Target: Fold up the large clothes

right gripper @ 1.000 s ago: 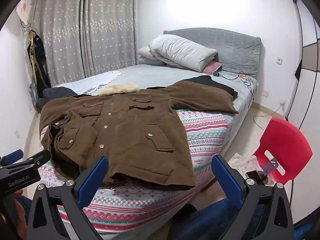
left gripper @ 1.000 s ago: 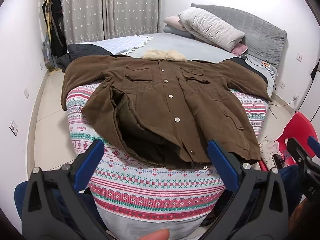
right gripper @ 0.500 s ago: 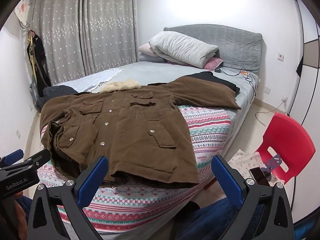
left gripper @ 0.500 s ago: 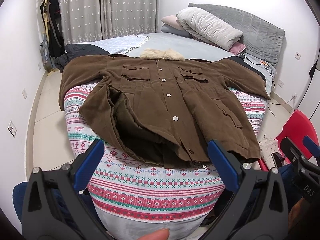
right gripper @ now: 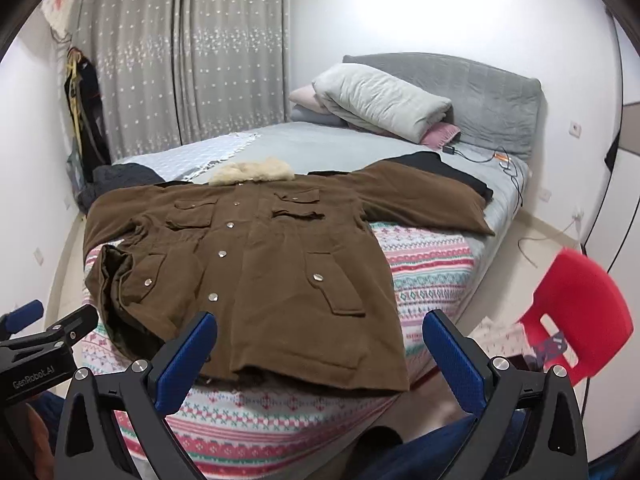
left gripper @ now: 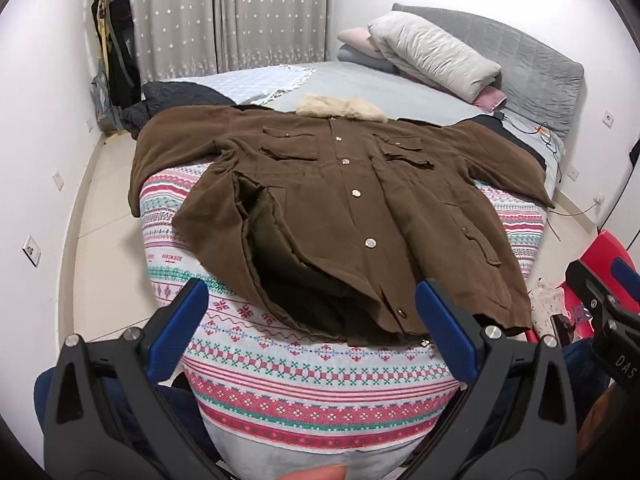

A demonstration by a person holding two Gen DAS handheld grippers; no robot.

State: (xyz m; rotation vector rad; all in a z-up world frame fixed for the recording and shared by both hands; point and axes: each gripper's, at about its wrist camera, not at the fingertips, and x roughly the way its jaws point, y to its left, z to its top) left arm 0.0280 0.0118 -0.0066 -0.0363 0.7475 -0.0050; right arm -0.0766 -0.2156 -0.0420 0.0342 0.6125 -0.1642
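A large brown coat [left gripper: 360,208] with a cream fur collar [left gripper: 340,107] lies face up on the patterned blanket [left gripper: 312,384] at the foot of the bed, sleeves spread. It also shows in the right wrist view [right gripper: 256,264]. Its lower left front is turned back, showing dark lining [left gripper: 288,264]. My left gripper [left gripper: 312,304] is open and empty, just short of the coat's hem. My right gripper [right gripper: 320,332] is open and empty, above the hem's right part.
A red chair [right gripper: 576,304] stands right of the bed. Pillows [right gripper: 380,100] and a grey headboard are at the far end. A dark garment [left gripper: 180,96] lies at the bed's left; cables [right gripper: 504,160] on the right. Clothes hang by the curtain.
Both grippers have drifted slightly, the right one shifting its view a little rightward and lower. The coat has not moved. Both stay open.
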